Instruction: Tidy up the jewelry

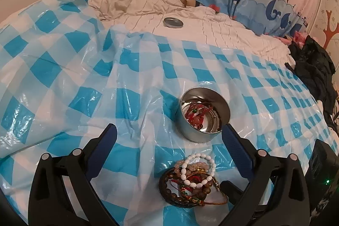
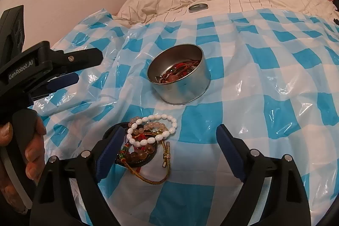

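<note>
Both tools are spread wide and empty. The bracelet pile lies between the right tool fingers, the tin just beyond. Best pinch one strand, the white bead bracelet, lifting slowly to avoid tangles. The left tool also frames the pile.

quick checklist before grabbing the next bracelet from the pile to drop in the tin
1. Right gripper open: ok, jaws spread wide.
2. Left gripper open and empty: ok.
3. Bracelet pile between the right gripper's fingers: ok, though its left finger overlaps the pile's edge.
4. Single piece separable: cannot tell; white bead bracelet lies on top, others tangled.
5. Tin upright, uncovered: ok, lid lies apart on the bedding.
6. Room in tin: ok, only red cord jewelry at the bottom.
</note>
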{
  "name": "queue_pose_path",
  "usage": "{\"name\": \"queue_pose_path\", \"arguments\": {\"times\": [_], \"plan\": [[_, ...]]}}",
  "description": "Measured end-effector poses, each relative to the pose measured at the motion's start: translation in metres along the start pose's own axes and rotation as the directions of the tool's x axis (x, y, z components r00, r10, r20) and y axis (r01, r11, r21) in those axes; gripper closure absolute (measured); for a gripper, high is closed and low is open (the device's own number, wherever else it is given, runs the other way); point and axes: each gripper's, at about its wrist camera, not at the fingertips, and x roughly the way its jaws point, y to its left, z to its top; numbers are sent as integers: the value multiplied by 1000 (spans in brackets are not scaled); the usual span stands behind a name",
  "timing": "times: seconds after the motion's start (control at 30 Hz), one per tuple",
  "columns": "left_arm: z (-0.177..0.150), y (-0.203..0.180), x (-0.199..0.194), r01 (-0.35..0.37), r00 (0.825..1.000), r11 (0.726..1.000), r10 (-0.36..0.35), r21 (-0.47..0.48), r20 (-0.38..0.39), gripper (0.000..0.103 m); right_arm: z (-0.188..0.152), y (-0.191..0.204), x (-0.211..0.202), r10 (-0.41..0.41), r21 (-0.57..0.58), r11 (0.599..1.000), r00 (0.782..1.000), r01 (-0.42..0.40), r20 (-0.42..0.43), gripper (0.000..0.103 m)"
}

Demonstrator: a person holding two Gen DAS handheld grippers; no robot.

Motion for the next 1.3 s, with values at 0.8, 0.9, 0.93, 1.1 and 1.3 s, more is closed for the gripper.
{"name": "queue_pose_path", "arguments": {"times": [0.8, 0.9, 0.93, 1.1, 1.3], "plan": [[-2, -8, 6, 6, 1000, 1000, -6, 22, -21, 8, -2, 1, 2, 0, -3, 1000, 1000, 0, -8, 17], [-2, -10, 6, 7, 1000, 1000, -7, 25, -23, 8, -2, 1, 2, 0, -3, 1000, 1000, 0, -8, 17], [-2, -10, 6, 8, 1000, 1000, -7, 27, -23, 8, -2, 1, 2, 0, -3, 1000, 1000, 0, -8, 17], [-2, -11, 7, 8, 1000, 1000, -7, 27, -23, 8, -2, 1, 2, 0, -3, 1000, 1000, 0, -9, 17], [-3, -11, 7, 8, 1000, 1000, -7, 27, -23, 8, -2, 1, 2, 0, -3, 1000, 1000, 0, -9, 17]]}}
